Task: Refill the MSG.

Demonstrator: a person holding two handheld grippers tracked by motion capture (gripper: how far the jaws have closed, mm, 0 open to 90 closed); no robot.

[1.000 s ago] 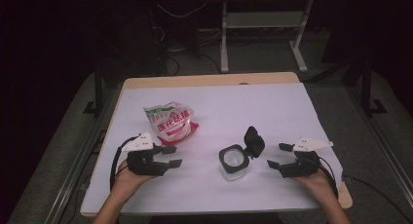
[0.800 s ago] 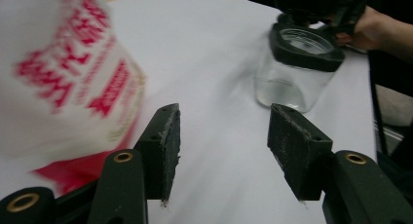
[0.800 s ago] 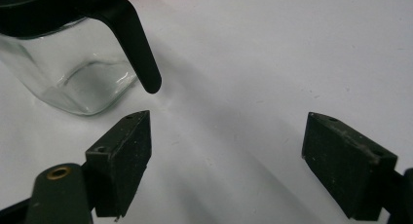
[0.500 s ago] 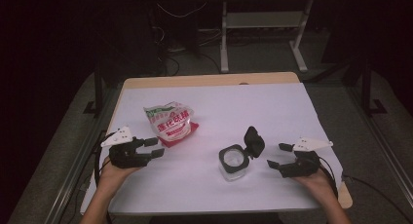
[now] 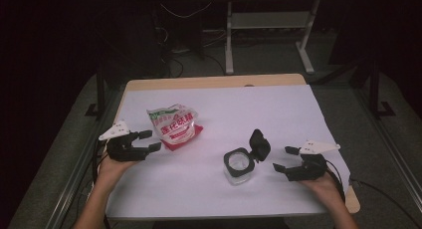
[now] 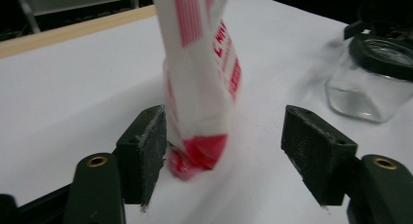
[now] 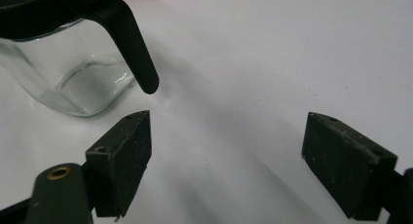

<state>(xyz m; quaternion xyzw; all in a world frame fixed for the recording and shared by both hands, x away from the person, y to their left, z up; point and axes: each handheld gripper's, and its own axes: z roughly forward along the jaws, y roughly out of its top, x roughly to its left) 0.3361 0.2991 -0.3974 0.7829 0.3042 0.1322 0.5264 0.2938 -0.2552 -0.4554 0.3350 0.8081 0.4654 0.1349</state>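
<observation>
A white and red printed bag (image 5: 173, 126) lies on the white-covered table (image 5: 259, 109) at the left. My left gripper (image 5: 152, 140) sits just left of the bag, and its jaws have just been opening. In the left gripper view the bag (image 6: 204, 73) has its lower corner between the wide-apart jaws of the left gripper (image 6: 226, 126), close to the left pad (image 6: 148, 146) and well clear of the other. A square glass jar (image 5: 238, 165) with a black hinged lid (image 5: 260, 144) flipped up stands at centre right. My right gripper (image 5: 283, 158) rests open just right of the jar (image 7: 73, 78).
The table's wooden edge (image 5: 214, 82) runs along the far side. Behind it stand a metal desk frame (image 5: 268, 35) and cables on the dark floor. A metal rail (image 5: 74, 169) runs along the table's left side. Each gripper trails a black cable.
My left gripper has slid left and slightly away from the front edge, to the bag's left side, and its jaws stand wider apart. The right gripper, jar and bag have stayed put.
</observation>
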